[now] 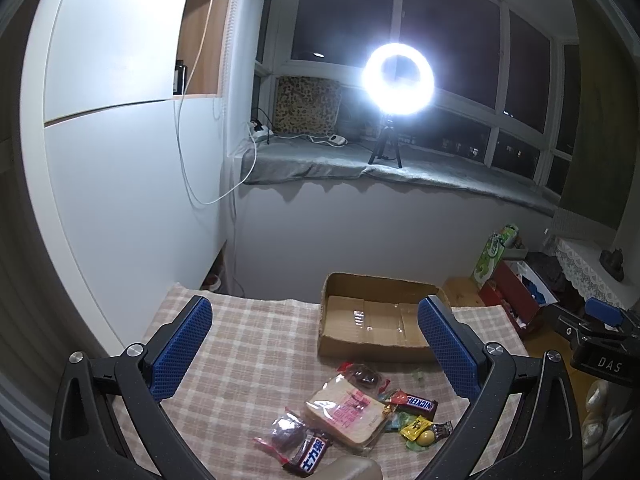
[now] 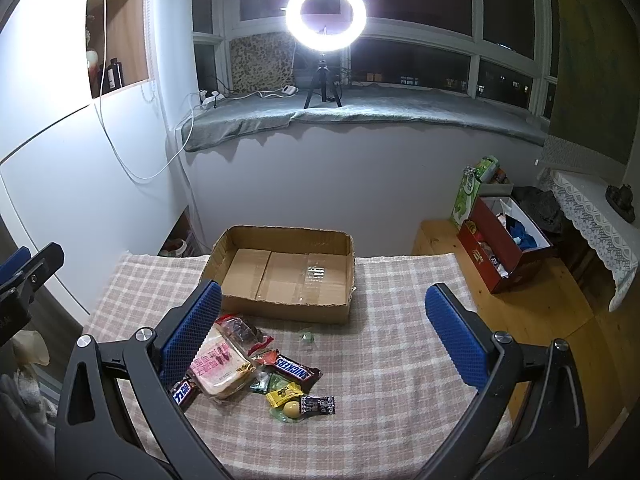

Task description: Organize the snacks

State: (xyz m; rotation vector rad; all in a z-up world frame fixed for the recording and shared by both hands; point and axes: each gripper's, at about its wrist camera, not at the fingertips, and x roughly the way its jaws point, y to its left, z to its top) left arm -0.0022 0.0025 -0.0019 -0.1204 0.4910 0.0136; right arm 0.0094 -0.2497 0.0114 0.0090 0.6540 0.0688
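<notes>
Both grippers spread wide, nothing held: left gripper (image 1: pixel 316 356), right gripper (image 2: pixel 324 334) hang above table (image 2: pixel 400 360). Snack pile (image 2: pixel 256 376) on checked cloth at near edge: wrapped bread (image 2: pixel 220 368), Snickers bar (image 2: pixel 294 369), small candies. Cardboard box (image 2: pixel 284 276) just behind pile, holding no snacks. Ring light (image 2: pixel 326 15) glaring on windowsill.
</notes>
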